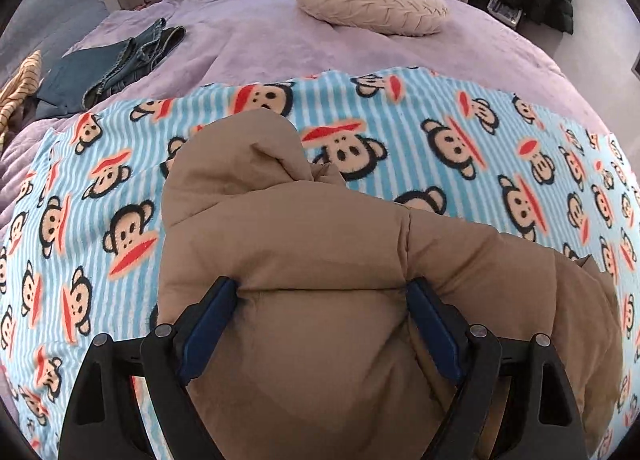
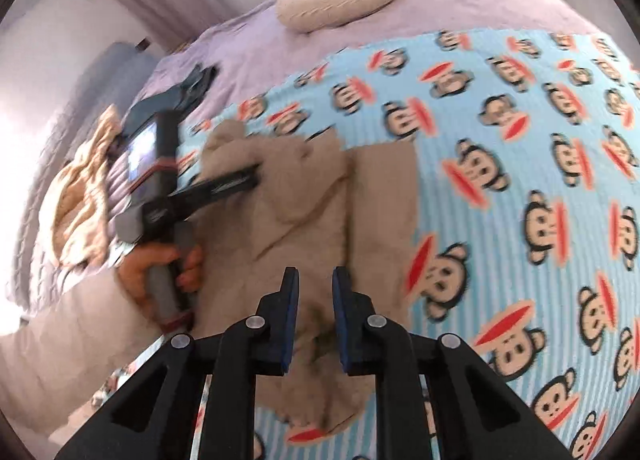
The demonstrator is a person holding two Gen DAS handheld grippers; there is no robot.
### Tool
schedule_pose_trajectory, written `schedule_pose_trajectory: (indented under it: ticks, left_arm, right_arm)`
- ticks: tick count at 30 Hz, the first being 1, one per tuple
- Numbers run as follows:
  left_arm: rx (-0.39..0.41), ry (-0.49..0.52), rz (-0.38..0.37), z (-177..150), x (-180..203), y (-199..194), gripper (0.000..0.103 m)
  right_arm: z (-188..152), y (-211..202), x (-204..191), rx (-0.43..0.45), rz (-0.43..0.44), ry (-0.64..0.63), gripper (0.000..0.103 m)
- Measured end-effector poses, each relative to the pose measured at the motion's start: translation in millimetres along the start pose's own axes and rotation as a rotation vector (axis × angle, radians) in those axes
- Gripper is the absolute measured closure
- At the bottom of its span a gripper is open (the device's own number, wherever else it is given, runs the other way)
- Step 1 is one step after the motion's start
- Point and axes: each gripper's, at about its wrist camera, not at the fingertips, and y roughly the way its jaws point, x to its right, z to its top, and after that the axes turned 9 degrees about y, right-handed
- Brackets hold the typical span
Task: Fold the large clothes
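A bed under a lilac cover (image 1: pixel 248 40) is carrying a blue striped monkey-print blanket (image 1: pixel 440 140), with a beige cushion (image 1: pixel 370 0) and folded jeans (image 1: pixel 116 64) lying farther back. The tan puffer coat (image 1: pixel 320 260) is lying bunched on the blanket. The left gripper (image 1: pixel 322 292) is pressing down with fingers spread wide around a padded fold, while the right gripper (image 2: pixel 316 280) is hovering with fingers slightly parted over the coat's near edge.
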Motion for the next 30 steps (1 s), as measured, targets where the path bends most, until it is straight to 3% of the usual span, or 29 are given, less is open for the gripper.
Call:
schedule_pose_trajectory:
  ticks: [2,5,10,17,25,27,30]
  left_arm:
    - [-0.004,0.003,0.013,0.5,2.0,2.1,0.016]
    - [-0.005,0.002,0.012,-0.3,2.1,2.3,0.016]
    - [-0.003,0.003,-0.002,-0.1,5.3,1.4,0.015]
    - [-0.012,0.034,-0.037,-4.8,-5.1,-32.2,0.015]
    - [0.029,0.036,-0.027,-76.2,-37.5,-102.9,0.015]
    - [0.02,0.036,-0.012,-95.1,-43.0,-108.2,0.015]
    - [-0.022,0.0,-0.02,-121.3,-55.6,-105.6,0.015]
  right_arm:
    - [-10.3,19.9,-4.4,-0.058,-0.021,-0.032,0.084]
    - [-27.6,49.8,6.0,-0.109,-0.123,-0.055,0.084]
    - [-33.6,81.6,31.0,-0.149,-0.123,-0.006,0.086]
    - [-34.7,84.6,36.8,-0.162,-0.134,0.037,0.086]
    - [-35.0,82.7,29.1,-0.152,-0.176,0.058,0.085]
    - [-31.2,63.2,18.3,-0.095,-0.182,0.052,0.085]
    - [-16.7,35.6,10.8,0.003,-0.116,0.068,0.075]
